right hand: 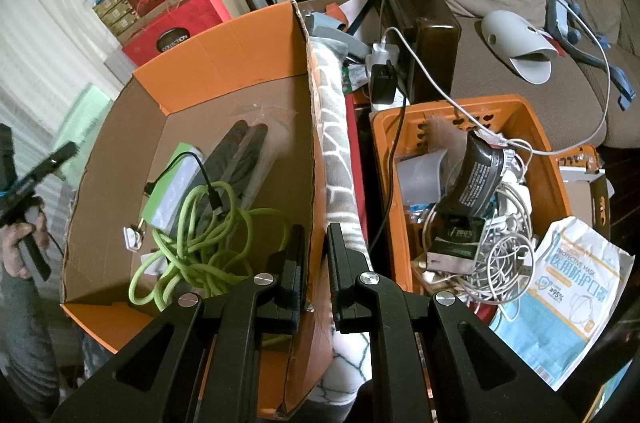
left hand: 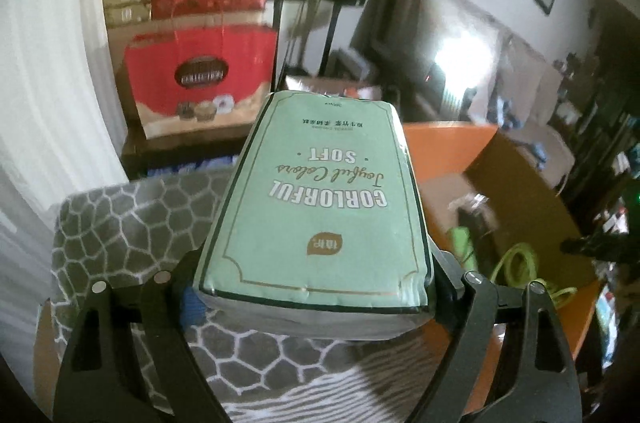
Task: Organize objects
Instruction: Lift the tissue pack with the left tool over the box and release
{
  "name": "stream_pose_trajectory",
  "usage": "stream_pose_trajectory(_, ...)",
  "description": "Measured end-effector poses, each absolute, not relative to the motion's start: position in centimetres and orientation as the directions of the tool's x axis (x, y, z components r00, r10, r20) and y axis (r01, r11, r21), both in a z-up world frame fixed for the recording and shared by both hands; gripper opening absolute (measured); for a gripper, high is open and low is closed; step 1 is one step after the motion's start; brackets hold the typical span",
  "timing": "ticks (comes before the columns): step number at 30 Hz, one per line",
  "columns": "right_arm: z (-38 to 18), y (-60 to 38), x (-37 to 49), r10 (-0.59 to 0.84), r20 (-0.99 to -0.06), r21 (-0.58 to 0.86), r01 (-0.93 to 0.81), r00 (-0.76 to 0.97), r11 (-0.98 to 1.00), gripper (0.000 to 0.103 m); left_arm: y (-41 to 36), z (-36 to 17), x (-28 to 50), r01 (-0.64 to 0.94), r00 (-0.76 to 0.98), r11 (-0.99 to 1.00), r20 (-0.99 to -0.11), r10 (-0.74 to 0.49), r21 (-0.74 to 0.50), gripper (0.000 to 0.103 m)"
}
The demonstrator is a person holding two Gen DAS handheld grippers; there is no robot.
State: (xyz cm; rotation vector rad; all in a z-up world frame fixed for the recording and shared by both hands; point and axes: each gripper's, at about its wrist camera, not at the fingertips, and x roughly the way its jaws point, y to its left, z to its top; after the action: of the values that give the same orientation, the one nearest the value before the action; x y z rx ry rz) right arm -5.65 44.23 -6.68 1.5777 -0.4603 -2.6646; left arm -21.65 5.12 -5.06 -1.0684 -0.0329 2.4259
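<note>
Cluttered living-room corner is being surveyed; soft, light tissue pack (left hand: 316,207) is being clamped across its sides by left gripper (left hand: 316,279); box wall (right hand: 308,151) is being pinched by right gripper (right hand: 316,263)

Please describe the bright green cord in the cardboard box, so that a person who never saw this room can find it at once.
Start from the large orange cardboard box with the plain brown inside, left of the orange plastic crate. On its floor, toward the near wall, lies the lime-green braided cord, loosely coiled in several loops. Its colour and thickness set it apart from the thin black cable crossing it and the white cables in the crate.
</note>
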Motion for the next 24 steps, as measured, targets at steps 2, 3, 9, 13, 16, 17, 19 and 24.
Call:
stream_pose_trajectory(2,-6.7,44.2,-5.7,-0.158,-0.856,0.256,-0.139,-0.492,-0.957,0.01,5.2,-3.9,-21.3,-0.429,-0.591,-0.878,-0.669,0.452,-0.213,0.085)
stream_pose_trajectory(3,-6.7,44.3,-5.6,-0.158,-0.856,0.256,-0.139,-0.492,-0.957,0.01,5.3,-3.0,-21.0,-0.438,-0.597,-0.873,-0.657,0.461,-0.216,0.085)
stream_pose_trajectory(9,-6.6,44.3,-5.7,-0.161,-0.854,0.261,-0.14,-0.494,-0.955,0.01,6.8,-0.3,-20.2,-0.477,-0.6,-0.848,-0.619,0.506,-0.231,0.085)
stream_pose_trajectory(13,-6.6,44.2,-5.7,-0.16,-0.854,0.26,-0.14,-0.494,-0.955,0.01,8.9,0.5,-19.7,-0.507,-0.586,-0.829,-0.612,0.531,-0.235,0.085)
stream_pose_trajectory(16,-6.6,44.2,-5.7,-0.162,-0.854,0.263,-0.141,-0.494,-0.954,0.01,10.8,0.5,-19.7,-0.524,-0.566,-0.816,-0.617,0.546,-0.242,0.085)
stream_pose_trajectory(17,-6.6,44.2,-5.7,-0.162,-0.854,0.263,-0.141,-0.494,-0.954,0.01,11.4,0.5,-19.6,-0.53,-0.562,-0.813,-0.62,0.548,-0.239,0.085)
stream_pose_trajectory(19,-6.6,44.2,-5.7,-0.162,-0.854,0.263,-0.141,-0.495,-0.955,0.01,13.0,0.3,-19.6,-0.546,-0.549,-0.805,-0.627,0.553,-0.232,0.085)
stream_pose_trajectory(24,-6.6,44.2,-5.6,-0.168,-0.851,0.271,-0.143,-0.497,-0.952,0.01,16.6,-0.8,-19.4,-0.577,-0.504,-0.779,-0.642,0.577,-0.247,0.085)
